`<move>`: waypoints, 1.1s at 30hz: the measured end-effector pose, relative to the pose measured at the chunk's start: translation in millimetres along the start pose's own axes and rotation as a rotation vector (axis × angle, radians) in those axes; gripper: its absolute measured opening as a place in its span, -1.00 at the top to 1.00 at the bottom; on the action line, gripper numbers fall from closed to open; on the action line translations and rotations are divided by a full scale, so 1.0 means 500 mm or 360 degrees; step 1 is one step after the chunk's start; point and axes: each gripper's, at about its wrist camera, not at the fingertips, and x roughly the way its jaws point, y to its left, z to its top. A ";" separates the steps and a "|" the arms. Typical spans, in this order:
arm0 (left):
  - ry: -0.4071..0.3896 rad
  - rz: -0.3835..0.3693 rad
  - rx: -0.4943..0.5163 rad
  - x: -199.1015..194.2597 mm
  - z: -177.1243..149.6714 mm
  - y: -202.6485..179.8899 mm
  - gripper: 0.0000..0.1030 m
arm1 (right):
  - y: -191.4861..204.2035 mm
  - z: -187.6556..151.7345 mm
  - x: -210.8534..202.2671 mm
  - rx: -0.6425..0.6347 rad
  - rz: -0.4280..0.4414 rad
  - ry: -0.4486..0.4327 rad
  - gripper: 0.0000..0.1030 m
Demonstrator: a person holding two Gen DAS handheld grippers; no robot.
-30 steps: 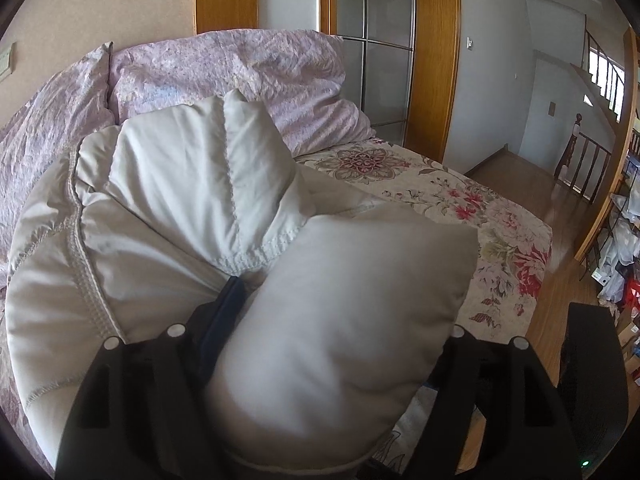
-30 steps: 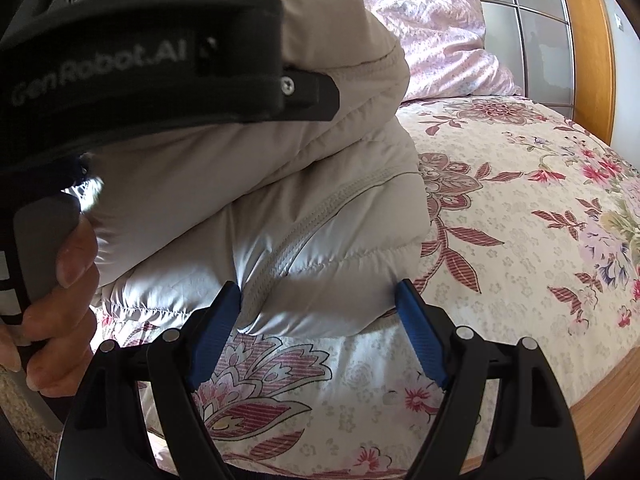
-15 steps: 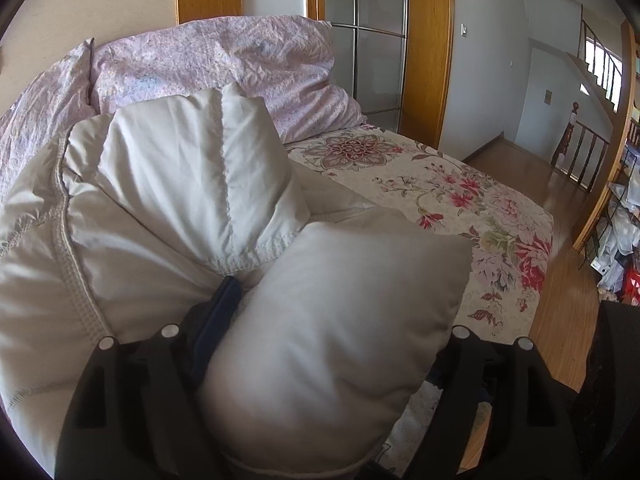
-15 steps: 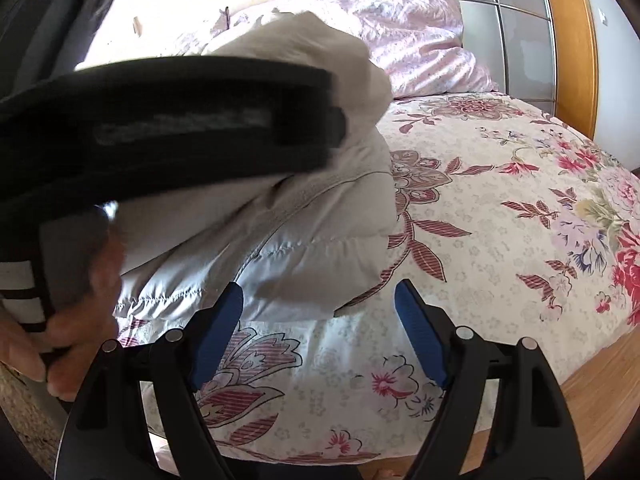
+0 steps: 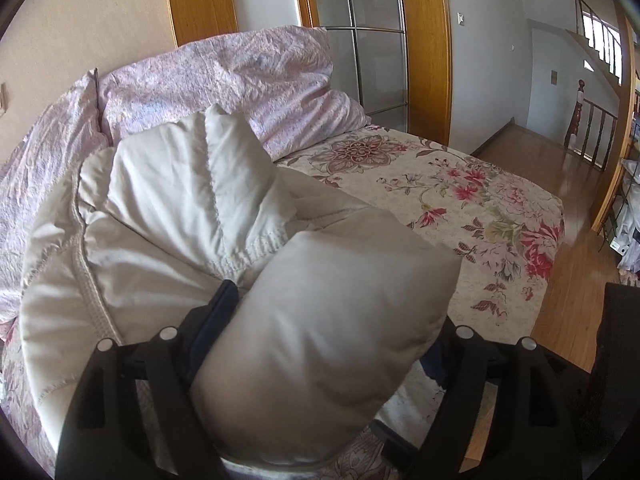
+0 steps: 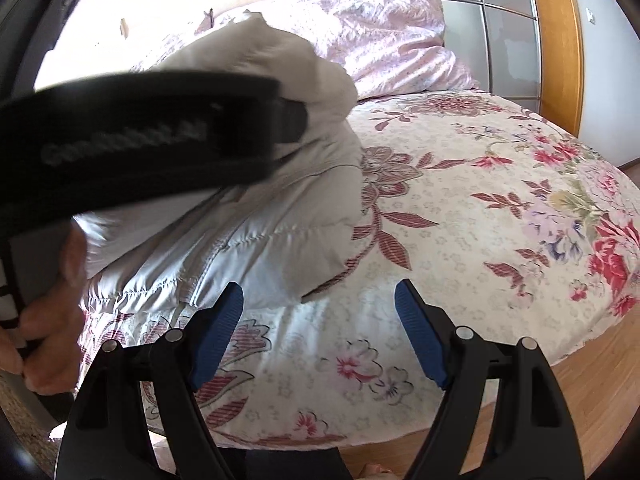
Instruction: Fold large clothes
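A cream puffy jacket point(image 5: 172, 208) lies bunched on the floral bed point(image 5: 472, 216). One thick fold of it point(image 5: 340, 320) fills the gap of my left gripper point(image 5: 332, 312). The jaws are opening, and the left blue pad point(image 5: 218, 316) still rests against the fabric. The right pad is hidden behind the fold. In the right wrist view the jacket point(image 6: 256, 240) sits at the left, with the left tool's black housing point(image 6: 160, 140) and a hand point(image 6: 52, 320) over it. My right gripper point(image 6: 318, 308) is open over the bedspread, and the jacket's corner lies just beyond its left finger.
Lilac pillows point(image 5: 240, 76) stand at the head of the bed, against the wall. A wooden-framed glass door point(image 5: 376, 52) is behind them. The bed's wooden edge point(image 6: 600, 352) and the wood floor point(image 5: 560, 168) lie to the right, with a stair railing point(image 5: 592, 120) beyond.
The jacket's lower edge, which lay between my right gripper's pads, now sits up and to the left of them. The left gripper has shifted slightly, with the fold still between its fingers.
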 end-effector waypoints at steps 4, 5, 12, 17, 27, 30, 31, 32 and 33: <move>-0.0049 0.0029 0.0033 -0.040 0.007 -0.014 -0.58 | -0.001 -0.010 -0.024 0.0014 -0.0017 -0.0024 -0.55; -0.0063 0.0037 0.0040 -0.050 0.008 -0.017 -0.60 | 0.000 -0.012 -0.032 0.0016 -0.0021 -0.0034 -0.55; -0.0270 0.0063 0.0062 -0.169 0.015 -0.018 -0.66 | 0.009 -0.016 -0.075 0.0008 -0.0045 -0.0093 -0.55; -0.0437 0.0195 -0.0024 -0.265 0.008 0.056 -0.78 | 0.033 0.005 -0.125 -0.0079 -0.0049 -0.0206 -0.55; -0.0315 0.0376 -0.0604 -0.266 -0.042 0.355 -0.82 | 0.171 0.154 -0.174 -0.0412 0.0145 -0.0391 -0.55; -0.0295 0.0386 -0.0675 -0.254 -0.053 0.402 -0.82 | 0.229 0.208 -0.155 -0.0464 0.0223 -0.0393 -0.55; -0.0291 0.0394 -0.0678 -0.247 -0.055 0.413 -0.82 | 0.248 0.229 -0.145 -0.0481 0.0242 -0.0388 -0.55; -0.0286 0.0402 -0.0680 -0.239 -0.058 0.420 -0.82 | 0.266 0.244 -0.136 -0.0500 0.0245 -0.0385 -0.55; -0.0271 0.0415 -0.0680 -0.228 -0.056 0.427 -0.82 | 0.288 0.263 -0.123 -0.0536 0.0240 -0.0379 -0.55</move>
